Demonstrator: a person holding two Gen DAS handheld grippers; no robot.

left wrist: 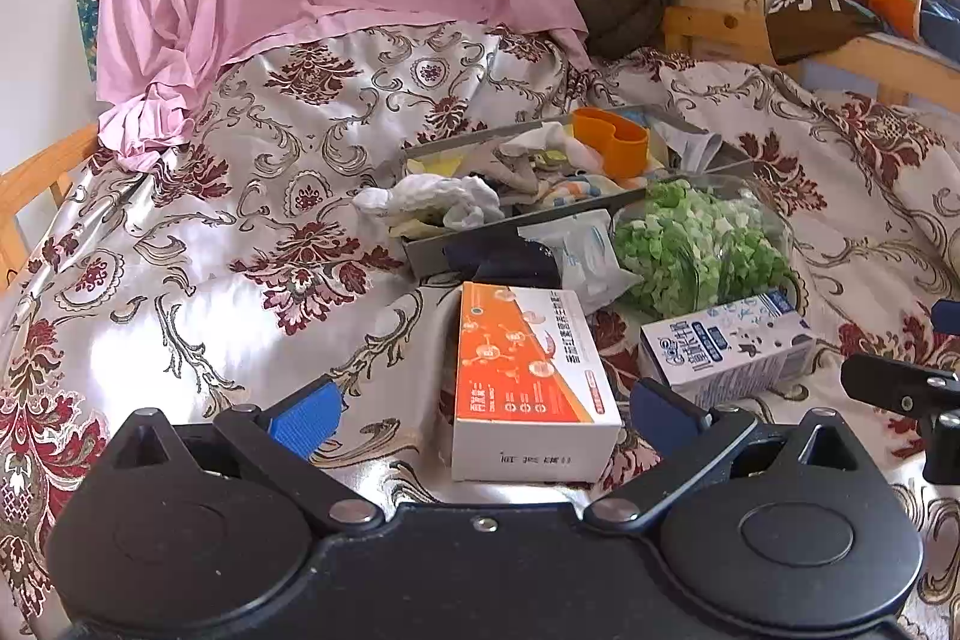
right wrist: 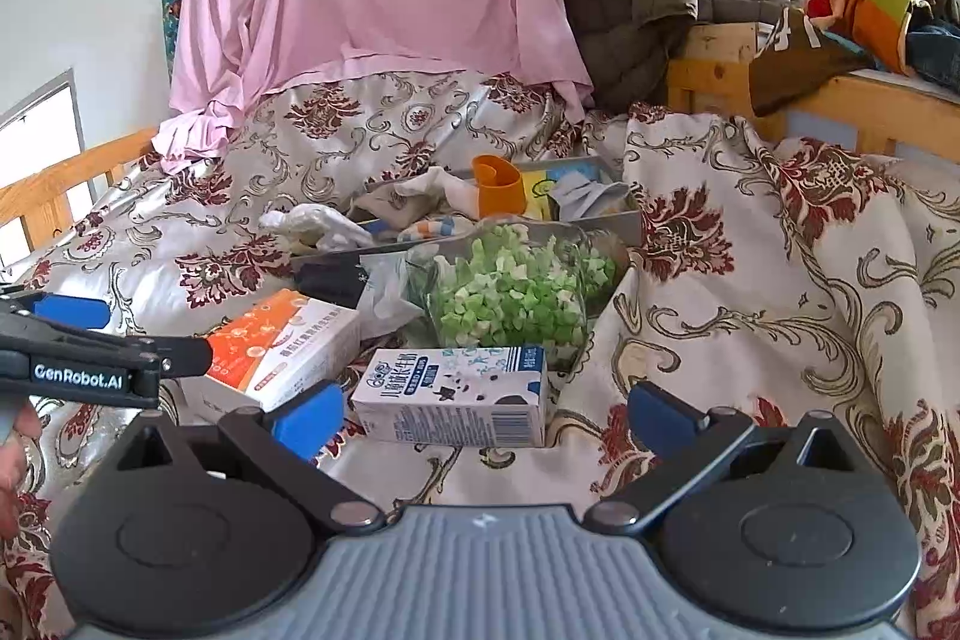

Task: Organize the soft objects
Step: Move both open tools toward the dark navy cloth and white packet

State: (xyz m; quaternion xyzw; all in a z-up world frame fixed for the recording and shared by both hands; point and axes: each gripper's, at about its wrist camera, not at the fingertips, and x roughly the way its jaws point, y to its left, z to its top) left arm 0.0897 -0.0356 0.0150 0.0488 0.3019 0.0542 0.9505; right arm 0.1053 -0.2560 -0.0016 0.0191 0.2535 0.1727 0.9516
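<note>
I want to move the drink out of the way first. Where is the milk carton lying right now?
The milk carton lies on its side on the floral bedspread, right in front of the open right gripper, between the orange box and the bag of green pieces.

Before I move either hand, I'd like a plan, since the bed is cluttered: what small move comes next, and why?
Probably ease the left tongs forward over the orange box toward the white crumpled cloth hanging over the grey tray's near edge. Both tongs stand open and empty, the right tongs sit by the milk carton, and that cloth looks like the closest soft item lying loose.
</note>
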